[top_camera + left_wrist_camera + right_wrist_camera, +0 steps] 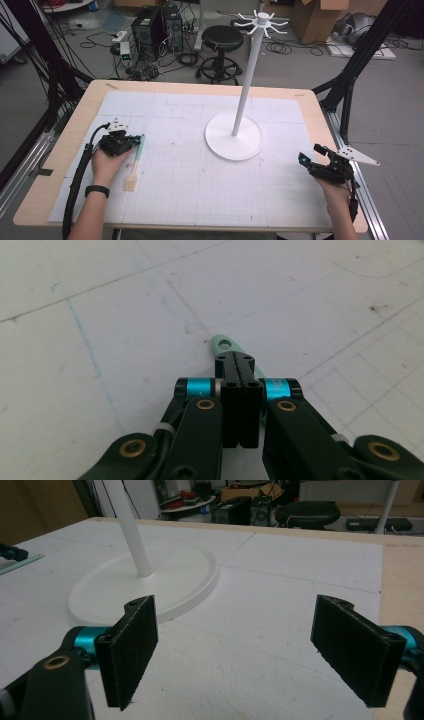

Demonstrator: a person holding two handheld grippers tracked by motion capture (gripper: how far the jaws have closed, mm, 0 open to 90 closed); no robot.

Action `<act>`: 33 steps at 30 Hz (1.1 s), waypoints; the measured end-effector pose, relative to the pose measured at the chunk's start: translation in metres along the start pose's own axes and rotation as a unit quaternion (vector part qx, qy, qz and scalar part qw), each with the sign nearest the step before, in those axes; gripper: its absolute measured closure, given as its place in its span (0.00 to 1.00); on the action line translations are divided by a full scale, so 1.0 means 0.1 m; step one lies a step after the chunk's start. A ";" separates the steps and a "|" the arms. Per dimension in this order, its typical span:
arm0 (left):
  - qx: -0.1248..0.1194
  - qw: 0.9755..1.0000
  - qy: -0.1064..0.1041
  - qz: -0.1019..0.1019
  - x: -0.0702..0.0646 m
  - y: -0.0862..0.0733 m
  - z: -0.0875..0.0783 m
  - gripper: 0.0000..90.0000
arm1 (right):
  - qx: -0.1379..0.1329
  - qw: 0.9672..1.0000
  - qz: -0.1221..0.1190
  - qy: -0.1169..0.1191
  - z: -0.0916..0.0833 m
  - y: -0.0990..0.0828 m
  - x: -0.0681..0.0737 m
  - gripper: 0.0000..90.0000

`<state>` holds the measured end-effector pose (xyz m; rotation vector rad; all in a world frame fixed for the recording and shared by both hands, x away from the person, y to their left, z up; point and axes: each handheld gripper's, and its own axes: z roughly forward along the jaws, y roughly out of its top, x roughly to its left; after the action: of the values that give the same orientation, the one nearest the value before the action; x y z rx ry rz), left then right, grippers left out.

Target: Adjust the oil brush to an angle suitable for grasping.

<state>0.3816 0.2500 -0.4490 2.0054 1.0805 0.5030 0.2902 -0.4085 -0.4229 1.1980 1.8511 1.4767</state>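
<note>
High view: left gripper (pixel 136 141) low over the white mat (pixel 200 185) at the left side, jaws closed together on the handle of a pastry brush (pixel 135 162). Brush flat on the mat just right of the left hand (pixel 107 160) — mint-green handle pointing far, pale bristle head at the near end. Left gripper view: jaws pressed shut, green handle tip (pixel 225 345) with its hanging hole protruding just beyond them. Right gripper (pixel 312 157) at the right edge of the mat, well apart from the brush — jaws spread wide, nothing between them. White stand (pixel 234 136) with round base and hooked top between the two grippers, toward the far side.
</note>
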 end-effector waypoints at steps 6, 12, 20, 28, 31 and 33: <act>0.000 0.999 -0.031 0.019 -0.07 0.05 0.07 1.00 | 0.002 1.000 0.000 0.002 0.00 0.00 0.00 0.20; 0.012 0.997 -0.056 0.057 -0.17 0.14 0.15 1.00 | 0.003 1.000 0.000 0.003 0.01 0.00 0.01 0.20; 0.008 0.992 -0.097 0.084 -0.31 0.20 0.25 1.00 | 0.002 1.000 -0.001 0.003 0.00 0.00 0.00 0.20; 0.013 0.984 -0.127 0.122 -0.46 0.24 0.28 1.00 | 0.003 1.000 0.002 0.004 0.00 0.00 0.00 0.20; 0.014 0.981 -0.139 0.135 -0.53 0.25 0.30 1.00 | 0.003 1.000 0.001 0.005 0.00 0.00 0.01 0.20; 0.015 0.980 -0.144 0.137 -0.56 0.26 0.30 1.00 | 0.003 1.000 0.001 0.005 0.00 0.00 0.01 0.20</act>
<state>0.3833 0.1815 -0.4463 2.1856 0.6422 0.3229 0.2899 -0.4076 -0.4227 1.1988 1.8626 1.4815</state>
